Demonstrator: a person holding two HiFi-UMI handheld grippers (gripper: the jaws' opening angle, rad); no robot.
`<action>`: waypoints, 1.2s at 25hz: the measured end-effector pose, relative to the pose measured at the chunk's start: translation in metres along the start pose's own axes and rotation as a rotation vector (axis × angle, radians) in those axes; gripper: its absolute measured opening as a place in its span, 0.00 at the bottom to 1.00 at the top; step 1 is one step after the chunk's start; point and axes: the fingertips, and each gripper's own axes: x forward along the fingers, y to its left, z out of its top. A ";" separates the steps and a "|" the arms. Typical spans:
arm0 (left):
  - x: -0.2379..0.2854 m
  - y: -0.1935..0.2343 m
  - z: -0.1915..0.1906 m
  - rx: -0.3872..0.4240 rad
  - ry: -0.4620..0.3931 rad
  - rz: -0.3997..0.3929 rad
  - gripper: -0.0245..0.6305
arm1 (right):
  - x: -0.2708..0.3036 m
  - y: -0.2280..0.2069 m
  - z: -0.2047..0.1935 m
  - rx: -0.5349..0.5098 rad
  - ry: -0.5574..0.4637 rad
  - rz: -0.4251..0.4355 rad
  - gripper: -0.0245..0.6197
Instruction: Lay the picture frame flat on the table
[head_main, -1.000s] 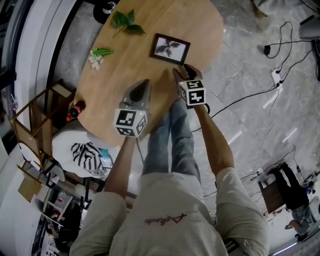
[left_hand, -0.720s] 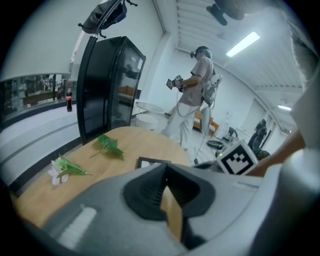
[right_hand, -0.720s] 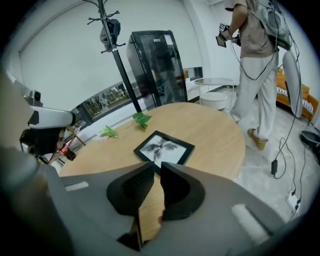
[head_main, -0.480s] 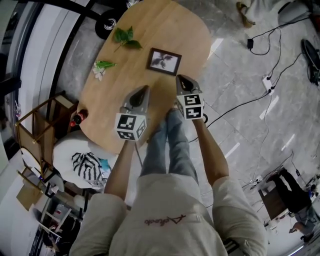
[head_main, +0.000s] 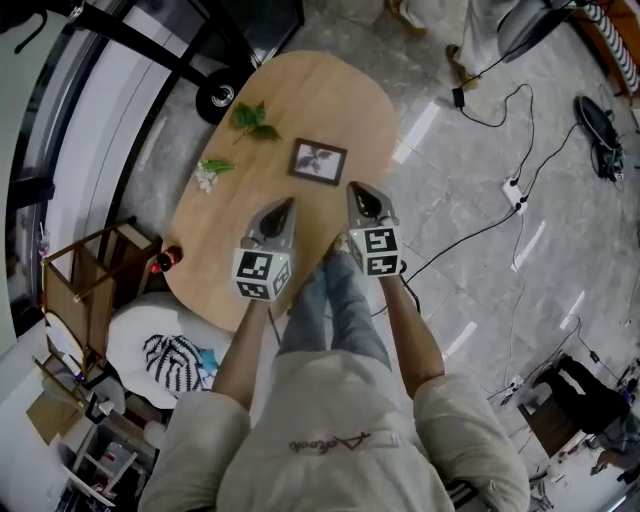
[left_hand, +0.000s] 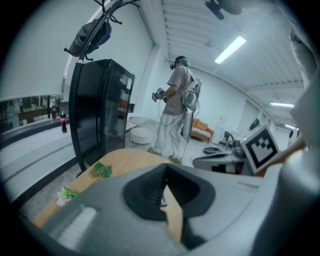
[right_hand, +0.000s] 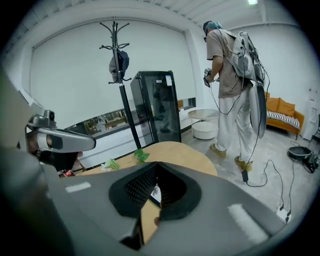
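Oval wooden table (head_main: 335, 95) stands on a grey marble floor (head_main: 470, 300). On it, from the left: flower sprig (head_main: 208, 172), green leaves (head_main: 254, 119), then the picture frame (head_main: 318, 162), lying flat mid-table. Left tool (head_main: 288, 204) and right tool (head_main: 358, 188) are held over the near edge, both closed and empty. Power strip (head_main: 513, 191) with cables lies on the floor at right.

One picture frame (head_main: 319, 162), one table (head_main: 335, 95), two grippers (head_main: 288, 204) (head_main: 356, 189), perhaps two leafy sprigs (head_main: 255, 120) (head_main: 212, 170)

Finishes I can make out from my screen
Worktop (head_main: 320, 100): smooth pale wood, matt. Floor (head_main: 470, 170): polished grey veined stone, glossy with glare. Picture frame (head_main: 319, 162): dark, finish too small to tell. Left hand-held gripper (head_main: 288, 204) and right hand-held gripper (head_main: 358, 190): matt grey plastic, ribbed black pads (right_hand: 140, 186).
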 end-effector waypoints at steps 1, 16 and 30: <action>-0.005 -0.004 0.007 0.004 -0.007 -0.001 0.04 | -0.009 0.002 0.008 -0.004 -0.009 -0.004 0.04; -0.062 -0.049 0.125 0.088 -0.151 -0.020 0.04 | -0.116 0.028 0.118 -0.040 -0.151 -0.037 0.04; -0.110 -0.083 0.210 0.152 -0.271 -0.019 0.04 | -0.188 0.036 0.188 -0.069 -0.265 -0.081 0.04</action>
